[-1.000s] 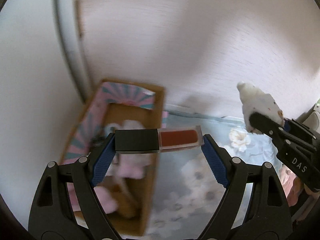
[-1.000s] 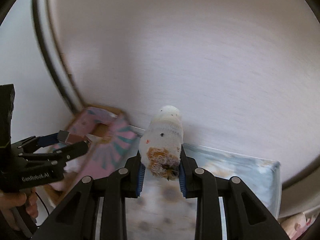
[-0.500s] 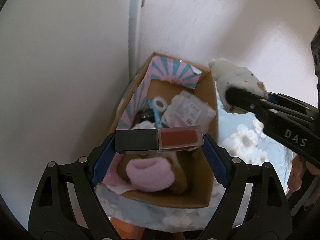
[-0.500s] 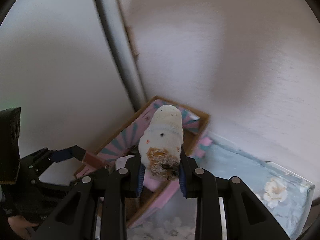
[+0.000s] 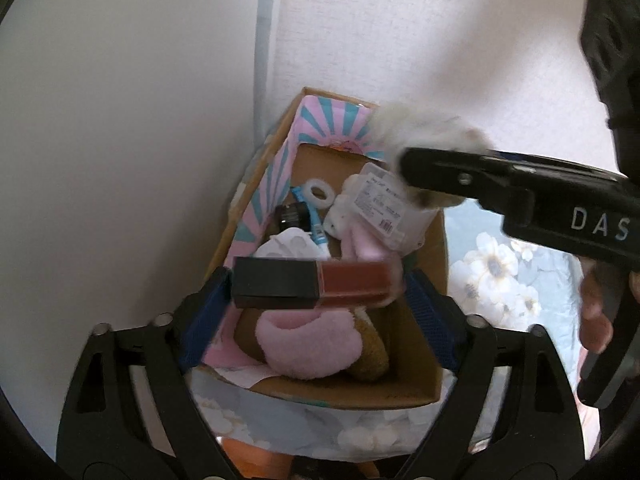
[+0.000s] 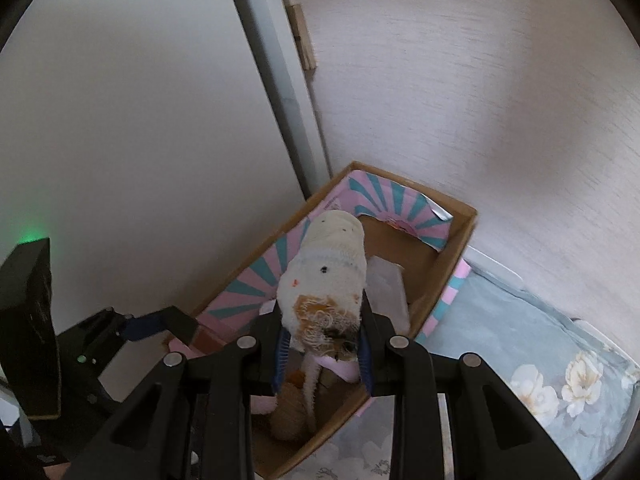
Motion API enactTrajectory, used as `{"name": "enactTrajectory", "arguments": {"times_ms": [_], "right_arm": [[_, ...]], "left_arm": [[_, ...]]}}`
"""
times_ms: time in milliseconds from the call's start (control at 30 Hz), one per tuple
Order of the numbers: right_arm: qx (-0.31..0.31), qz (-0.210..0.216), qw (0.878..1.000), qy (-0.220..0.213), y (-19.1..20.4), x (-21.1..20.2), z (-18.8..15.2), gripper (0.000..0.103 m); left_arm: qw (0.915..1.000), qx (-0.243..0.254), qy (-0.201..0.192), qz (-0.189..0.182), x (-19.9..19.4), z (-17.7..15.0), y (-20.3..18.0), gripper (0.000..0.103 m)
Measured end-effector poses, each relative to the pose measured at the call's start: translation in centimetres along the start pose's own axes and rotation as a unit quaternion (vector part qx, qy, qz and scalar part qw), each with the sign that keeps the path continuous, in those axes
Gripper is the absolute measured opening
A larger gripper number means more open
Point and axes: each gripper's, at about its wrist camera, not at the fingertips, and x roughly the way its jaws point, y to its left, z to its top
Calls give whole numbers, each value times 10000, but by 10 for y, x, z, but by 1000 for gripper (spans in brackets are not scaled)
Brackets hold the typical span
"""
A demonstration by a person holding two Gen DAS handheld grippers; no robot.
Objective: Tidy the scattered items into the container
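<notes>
Both grippers have swung in over the cardboard box (image 5: pixel 436 248) since a second ago, when they were out over the flowered bedspread (image 5: pixel 508 280); now the open box fills the view under each of them. It sits on the bedspread at the corner where the white door meets the wall, and it is already crowded: a pink fluffy slipper (image 5: pixel 312 340) at the near end, a clear plastic packet (image 5: pixel 384 208) toward the far right side, a small roll of tape (image 5: pixel 318 192) near the far end.

The right gripper (image 6: pixel 322 346) is clamped on a white plush toy (image 6: pixel 328 276), held above the middle of the box. The left gripper (image 5: pixel 316 292) spans a lip gloss tube (image 5: pixel 312 282) end to end above the near part; its right pad looks a shade off the tube's red end, so I can't say the hold is still firm.

The two tools are close over one opening. If both let go together, they could knock, or the toy could bounce off the heap and over the right rim. The slim tube could slide down out of sight.
</notes>
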Motion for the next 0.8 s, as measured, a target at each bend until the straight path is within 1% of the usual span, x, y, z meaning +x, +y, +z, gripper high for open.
{"name": "enactTrajectory", "arguments": {"times_ms": [33,67,100,167,267,367,433,500,667,800], "right_arm": [[32,78,9999,82,0,5,4,39],[74,99,9999,95,2,9,7,51],[99,91,9999,78,4,7,8,60],[165,27,9999,-18,4,1,11,65],[149,-128,9998,-16,6,-5,14,65],[-51,-459,9989,53,15,-9,11,65],[-107,-590,9982,88,18,-10,8,65],[-102,-637,9979,109,20,-9,6,65],[-84,-622,9980,121,26,-13,0,65],[-138,-666,9977,78,31,-17,-2,65]], "left_arm": [[10000,4,-49,51,-3,1,0,103],[10000,5,-65,75,-6,1,0,103],[10000,0,-60,24,-8,1,0,103],[10000,7,-63,12,-9,1,0,103],[9999,53,-82,76,-14,0,-2,103],[10000,46,-81,15,-19,-1,-5,103],[9999,85,-97,73,-20,0,-8,103],[9996,139,-166,179,-24,0,-10,103],[9993,171,-263,216,-31,3,-11,103],[9991,174,-268,261,-36,4,-10,103]]}}
